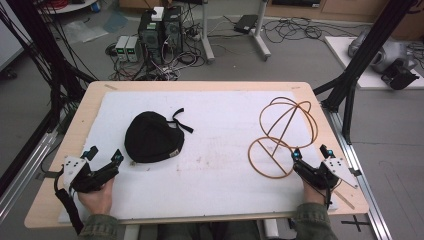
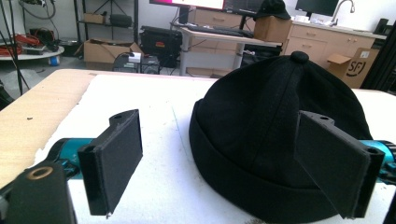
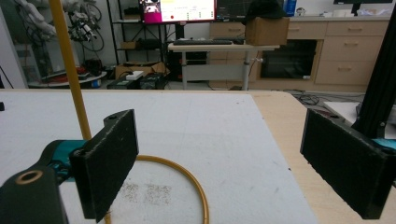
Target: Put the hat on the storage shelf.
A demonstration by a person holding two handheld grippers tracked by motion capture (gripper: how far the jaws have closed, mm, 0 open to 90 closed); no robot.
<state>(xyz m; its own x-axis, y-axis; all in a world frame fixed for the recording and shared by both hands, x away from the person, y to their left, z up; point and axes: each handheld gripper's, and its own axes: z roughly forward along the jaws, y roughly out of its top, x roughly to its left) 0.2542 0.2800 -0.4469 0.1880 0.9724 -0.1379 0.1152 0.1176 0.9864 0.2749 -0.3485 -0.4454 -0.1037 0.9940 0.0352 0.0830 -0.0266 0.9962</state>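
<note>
On the white mat [image 1: 215,165], the left gripper [image 1: 104,156] sits at about eight o'clock from the table's middle, jaws spread wide with nothing between the pads; the black cap [image 1: 152,137] lies just beyond it at one o'clock, untouched. In the left gripper view the cap [image 2: 280,135] stands behind the right-hand jaw. The right gripper [image 1: 311,152] rests at four o'clock, jaws equally wide and empty, just beside the base ring of the wire hat stand [image 1: 285,137], whose yellow ring [image 3: 187,179] curves between the jaws on the mat.
</note>
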